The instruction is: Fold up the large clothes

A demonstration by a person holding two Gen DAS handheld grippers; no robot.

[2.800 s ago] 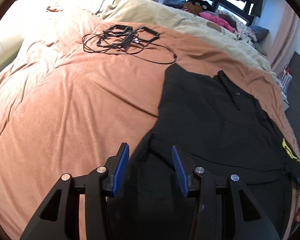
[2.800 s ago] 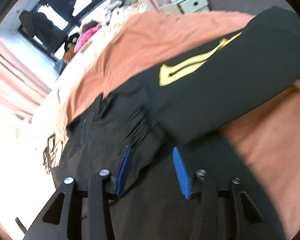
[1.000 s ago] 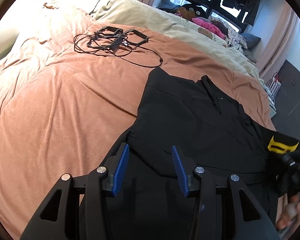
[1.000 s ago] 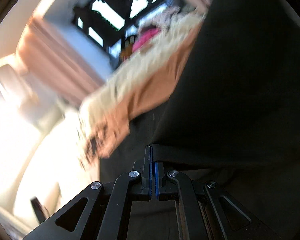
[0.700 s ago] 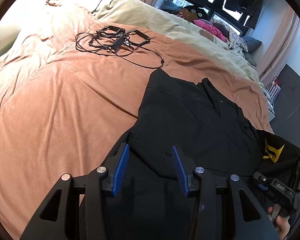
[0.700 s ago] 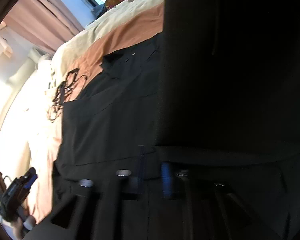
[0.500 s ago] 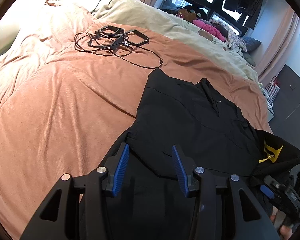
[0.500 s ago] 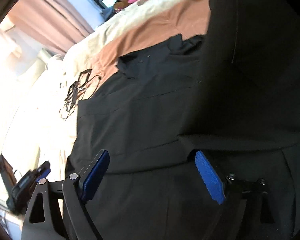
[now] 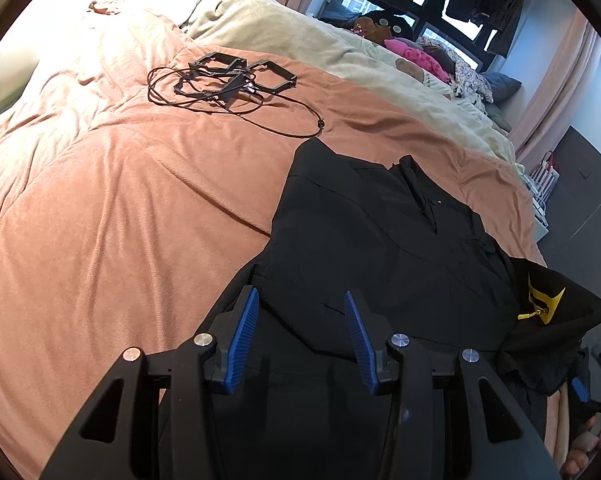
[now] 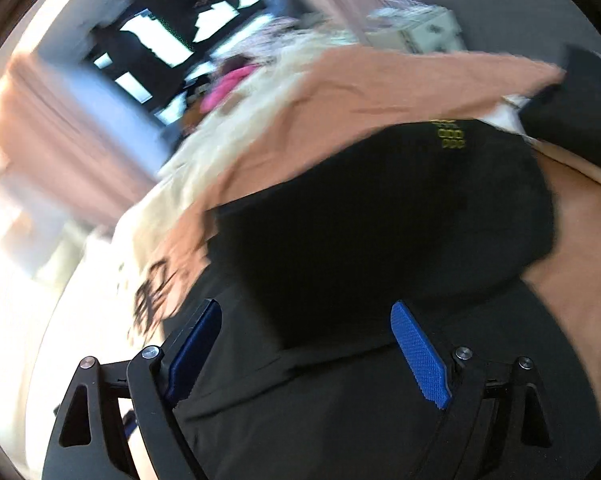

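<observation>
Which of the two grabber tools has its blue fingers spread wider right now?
The right gripper: its blue pads stand far apart over the black garment. The left gripper holds its pads much closer together.

Garment (image 9: 380, 248) lies on the bedspread (image 9: 120, 208), cables (image 9: 228, 80) behind it.

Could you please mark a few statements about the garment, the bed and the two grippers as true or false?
1. The black garment lies on an orange blanket. True.
2. The right gripper is clamped on the garment. False: its jaws stand wide apart, pressing nothing.
3. A tangle of black cables lies on the bed beyond the garment. True.
4. The garment's yellow mark is at its collar. False: it sits on the bunched sleeve at the bed's edge.
</observation>
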